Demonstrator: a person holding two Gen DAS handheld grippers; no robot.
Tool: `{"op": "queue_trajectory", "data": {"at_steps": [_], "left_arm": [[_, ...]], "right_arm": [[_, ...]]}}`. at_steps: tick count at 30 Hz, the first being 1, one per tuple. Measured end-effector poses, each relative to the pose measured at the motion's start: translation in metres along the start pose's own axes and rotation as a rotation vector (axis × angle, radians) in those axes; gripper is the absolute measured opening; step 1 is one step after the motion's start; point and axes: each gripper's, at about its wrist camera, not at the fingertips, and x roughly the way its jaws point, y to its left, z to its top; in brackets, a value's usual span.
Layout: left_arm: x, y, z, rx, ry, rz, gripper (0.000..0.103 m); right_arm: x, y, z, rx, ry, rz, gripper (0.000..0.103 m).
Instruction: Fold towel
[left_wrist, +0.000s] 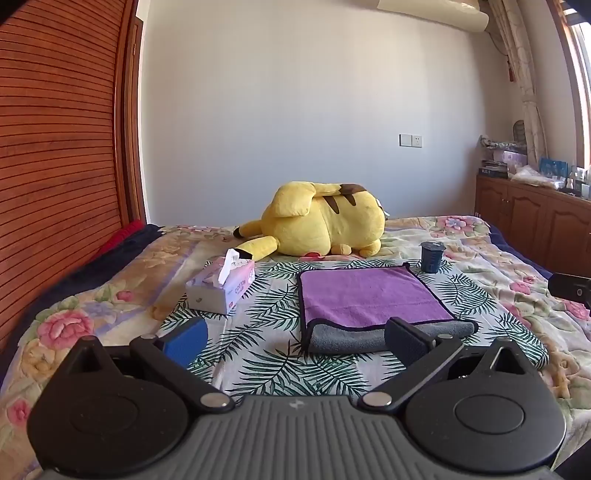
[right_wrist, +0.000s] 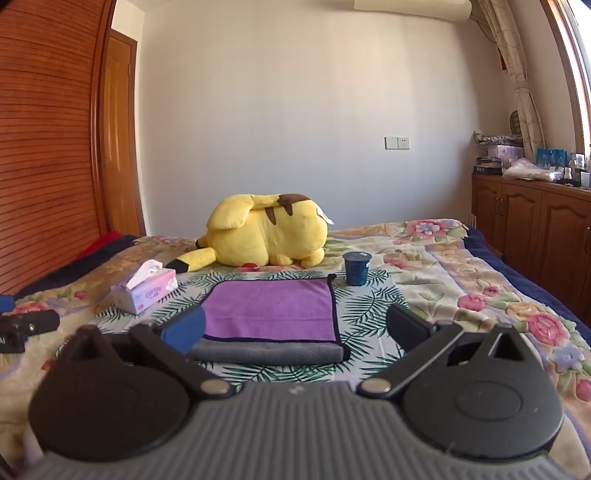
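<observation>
The tissue box (left_wrist: 221, 287) carries the only readable writing, the word "COTTON" in pink on its long side, with a white tissue standing out of its slot; in the right wrist view it lies at ten o'clock of the towel (right_wrist: 271, 314), well apart from it. The towel lies flat on a palm-leaf cloth (right_wrist: 365, 306) spread over the floral bedspread (right_wrist: 480, 280), purple face up with a dark bound hem, and its near edge is turned over so that a grey band (right_wrist: 266, 352) shows along the front. The left gripper (left_wrist: 295, 338) hovers just short of that near edge with its fingers wide apart and nothing between them; the right gripper (right_wrist: 295, 330) does the same, its blue-padded finger (right_wrist: 184, 330) overlapping the towel's near left corner in the view. A dark blue cup (right_wrist: 356, 268) stands upright at one o'clock of the towel, just beyond its far right corner. A yellow plush toy (right_wrist: 266, 234) lies at twelve o'clock behind the towel. Bare cloth borders the towel on the left and right sides.
</observation>
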Motion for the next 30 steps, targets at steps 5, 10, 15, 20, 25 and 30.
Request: {"op": "queue_trajectory", "data": {"at_steps": [5,10,15,20,25,30], "left_arm": [[0.0000,-0.0004,-0.0001,0.008,-0.003,0.002,0.084],[0.0000,-0.0002,-0.0001,0.006,-0.004,0.002,0.084],[0.0006,0.0002,0.0000,0.006,-0.005,0.002,0.084],[-0.0001,-0.0002,-0.0002,0.007,-0.006,0.003,0.084],[-0.0001,-0.0002,-0.0002,0.007,-0.007,0.003,0.084],[-0.0001,-0.0002,-0.0002,0.008,-0.007,0.003,0.084]], "right_arm": [[0.0003,0.0002,0.0000,0.000,0.004,0.000,0.103],[0.0004,0.0004,-0.0002,-0.001,0.005,0.000,0.103],[0.0003,0.0002,-0.0004,-0.001,0.004,0.000,0.103],[0.0002,0.0002,-0.0004,0.000,0.004,0.000,0.103],[0.0005,0.0001,-0.0002,0.000,0.005,0.000,0.103],[0.0005,0.0002,-0.0001,0.000,0.005,0.000,0.103]]}}
